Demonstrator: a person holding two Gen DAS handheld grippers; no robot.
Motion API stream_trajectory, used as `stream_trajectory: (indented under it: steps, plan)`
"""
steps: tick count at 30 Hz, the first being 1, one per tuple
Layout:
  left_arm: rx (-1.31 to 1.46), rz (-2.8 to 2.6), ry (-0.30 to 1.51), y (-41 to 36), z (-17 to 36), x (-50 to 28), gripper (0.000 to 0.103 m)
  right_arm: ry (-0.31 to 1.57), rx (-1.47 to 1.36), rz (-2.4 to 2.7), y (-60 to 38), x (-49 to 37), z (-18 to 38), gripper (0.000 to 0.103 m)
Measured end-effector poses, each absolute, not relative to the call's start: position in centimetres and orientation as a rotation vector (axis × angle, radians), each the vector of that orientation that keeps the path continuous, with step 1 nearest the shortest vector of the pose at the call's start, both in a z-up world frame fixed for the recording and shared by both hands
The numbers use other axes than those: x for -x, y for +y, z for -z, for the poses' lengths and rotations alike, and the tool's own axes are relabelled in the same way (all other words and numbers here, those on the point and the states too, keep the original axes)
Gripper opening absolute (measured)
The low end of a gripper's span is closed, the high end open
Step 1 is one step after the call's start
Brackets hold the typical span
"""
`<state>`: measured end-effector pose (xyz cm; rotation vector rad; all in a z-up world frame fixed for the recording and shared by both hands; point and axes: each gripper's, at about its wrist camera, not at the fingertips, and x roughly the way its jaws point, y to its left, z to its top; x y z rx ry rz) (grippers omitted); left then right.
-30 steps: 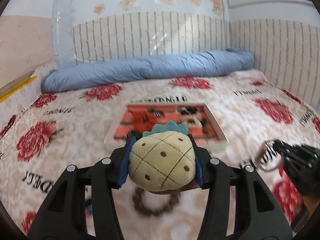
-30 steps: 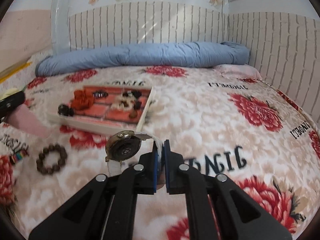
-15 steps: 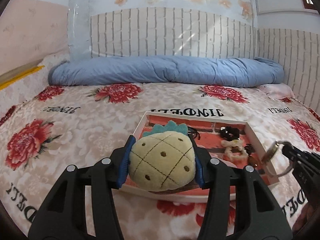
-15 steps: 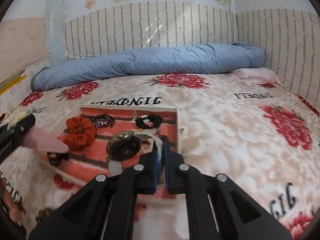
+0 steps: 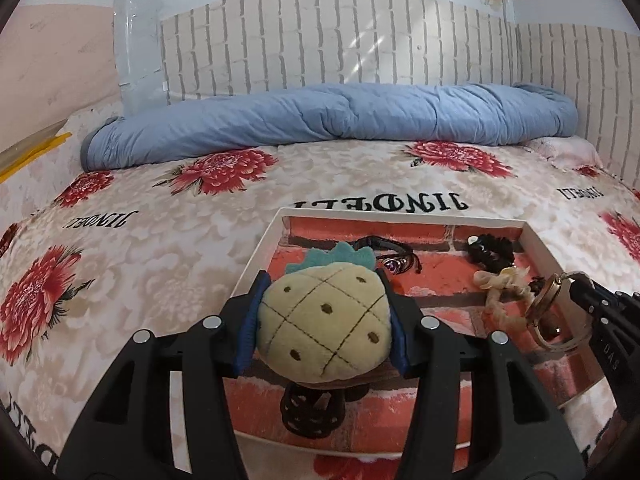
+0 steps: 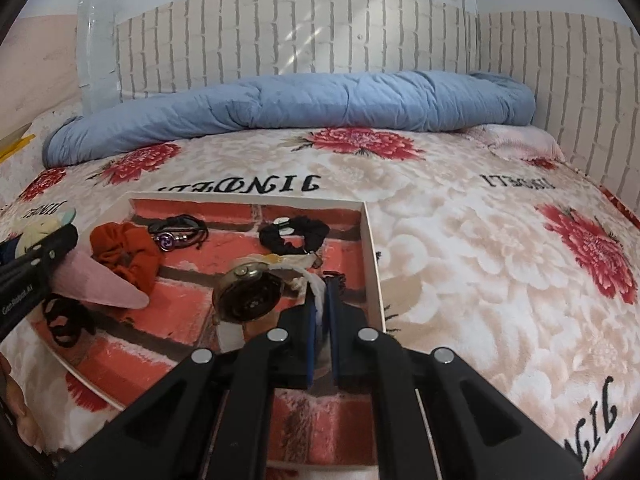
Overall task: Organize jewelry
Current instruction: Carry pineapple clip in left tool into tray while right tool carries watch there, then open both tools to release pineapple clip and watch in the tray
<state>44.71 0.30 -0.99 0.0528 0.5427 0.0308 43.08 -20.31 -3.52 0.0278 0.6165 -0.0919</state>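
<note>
My left gripper (image 5: 324, 320) has its jaws spread wide around a yellow plush pineapple hair clip with a teal felt crown (image 5: 325, 326), clamped on both sides. My right gripper (image 6: 320, 308) has its jaws nearly closed, pinching the white strap of a round gold-rimmed wristwatch (image 6: 248, 294) whose face sits just left of them. Both hang over the white-rimmed shallow tray with a red brick-print floor (image 6: 370, 240), below and ahead of the jaws. The flowered bedspread (image 6: 480, 248) beyond reads "JINDELI".

A home bedroom: floral bedspread (image 5: 168, 240), rolled duvet (image 5: 328, 120).
</note>
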Motion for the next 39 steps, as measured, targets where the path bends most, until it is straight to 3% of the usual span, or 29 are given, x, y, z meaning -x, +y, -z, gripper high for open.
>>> stream_trajectory:
  steps: [22, 29, 31, 33, 39]
  plan:
    - [-0.037, -0.016, 0.716, 1.8, 3.5, -47.0, 0.058, 0.740, -0.068, 0.046, -20.9, -45.1, 6.0, 0.009]
    - [0.008, -0.032, 0.720, 3.0, 3.7, -47.1, 0.072, 0.716, -0.082, 0.031, -21.2, -44.8, 5.6, 0.011]
    - [0.032, -0.029, 0.701, 3.3, 3.4, -46.9, 0.074, 0.705, -0.087, 0.026, -21.2, -44.7, 5.3, 0.017]
    - [0.032, -0.041, 0.683, 3.4, 3.1, -46.7, 0.081, 0.686, -0.080, 0.030, -21.1, -44.5, 5.0, 0.038]
    - [0.028, -0.020, 0.694, 2.7, 3.3, -46.7, 0.088, 0.656, -0.057, 0.030, -20.8, -44.1, 4.4, 0.048]
